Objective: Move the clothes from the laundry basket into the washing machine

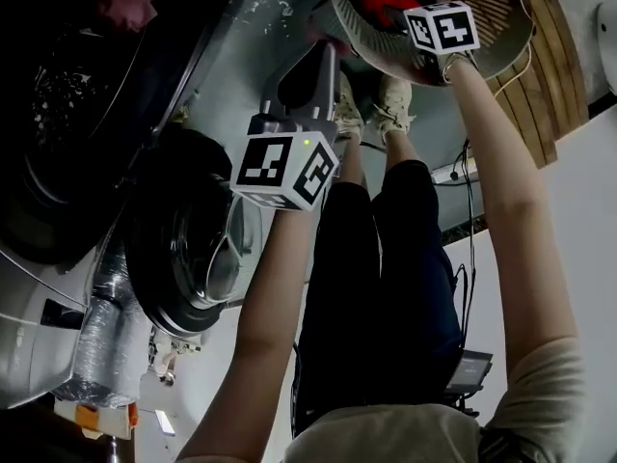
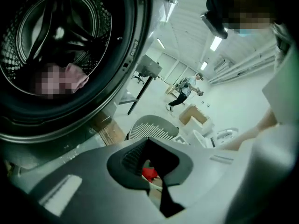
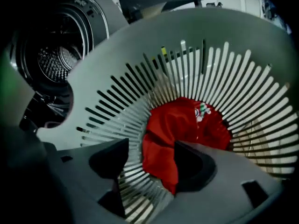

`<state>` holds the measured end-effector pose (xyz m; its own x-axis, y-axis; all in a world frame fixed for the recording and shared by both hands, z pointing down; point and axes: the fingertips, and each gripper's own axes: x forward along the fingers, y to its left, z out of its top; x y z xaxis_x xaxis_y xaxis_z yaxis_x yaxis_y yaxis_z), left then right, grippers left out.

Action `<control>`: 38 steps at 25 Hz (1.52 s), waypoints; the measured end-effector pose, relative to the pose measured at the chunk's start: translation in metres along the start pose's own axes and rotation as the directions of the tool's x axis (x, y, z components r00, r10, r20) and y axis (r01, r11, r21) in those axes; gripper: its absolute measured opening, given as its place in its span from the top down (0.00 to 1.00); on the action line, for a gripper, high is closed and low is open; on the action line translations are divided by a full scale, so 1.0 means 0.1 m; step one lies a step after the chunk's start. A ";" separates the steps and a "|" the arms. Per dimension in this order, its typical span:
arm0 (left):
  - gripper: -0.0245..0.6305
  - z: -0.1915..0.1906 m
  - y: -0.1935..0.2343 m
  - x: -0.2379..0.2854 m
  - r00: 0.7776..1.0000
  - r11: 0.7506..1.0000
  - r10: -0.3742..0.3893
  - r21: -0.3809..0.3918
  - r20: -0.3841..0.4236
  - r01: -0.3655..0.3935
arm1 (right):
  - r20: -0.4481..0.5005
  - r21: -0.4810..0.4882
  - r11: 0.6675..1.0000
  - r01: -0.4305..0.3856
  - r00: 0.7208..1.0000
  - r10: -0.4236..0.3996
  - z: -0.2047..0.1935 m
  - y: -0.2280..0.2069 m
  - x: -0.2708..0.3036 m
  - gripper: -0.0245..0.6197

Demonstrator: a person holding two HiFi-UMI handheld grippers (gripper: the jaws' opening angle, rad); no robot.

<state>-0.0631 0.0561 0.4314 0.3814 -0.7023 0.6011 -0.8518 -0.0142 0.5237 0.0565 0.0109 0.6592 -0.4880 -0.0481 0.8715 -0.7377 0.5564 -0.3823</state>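
The washing machine's open drum [image 2: 56, 41] holds a pink cloth [image 2: 74, 76]. My left gripper [image 2: 149, 143] is just outside the drum, its jaws shut with nothing between them. In the head view it [image 1: 325, 61] points between the machine and the basket. The grey slatted laundry basket [image 3: 140, 69] holds a red garment [image 3: 182, 125]. My right gripper [image 3: 152, 160] reaches into the basket, open, with its pads on either side of the garment's near edge and not pressing on it. Its marker cube [image 1: 442, 27] hides the jaws in the head view.
A second round machine door [image 1: 188, 249] is below the drum in the head view. A wooden board [image 1: 549, 75] lies beside the basket [image 1: 501, 27], and cables [image 1: 468, 220] run along the floor. Farther off are a table [image 2: 149, 69], a cardboard box [image 2: 194, 115] and a walking person [image 2: 182, 90].
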 end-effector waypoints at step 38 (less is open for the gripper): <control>0.79 -0.45 -0.07 0.13 0.993 0.990 -0.098 0.090 -0.072 0.104 | -0.038 -0.003 0.966 -0.259 0.965 0.258 -0.03 0.25 0.00 0.92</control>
<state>-0.0362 0.0794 0.4632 0.4878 -0.6441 0.5892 -0.8362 -0.1512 0.5271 0.0393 0.0276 0.6502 -0.6439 0.1287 0.7542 -0.5851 0.5524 -0.5937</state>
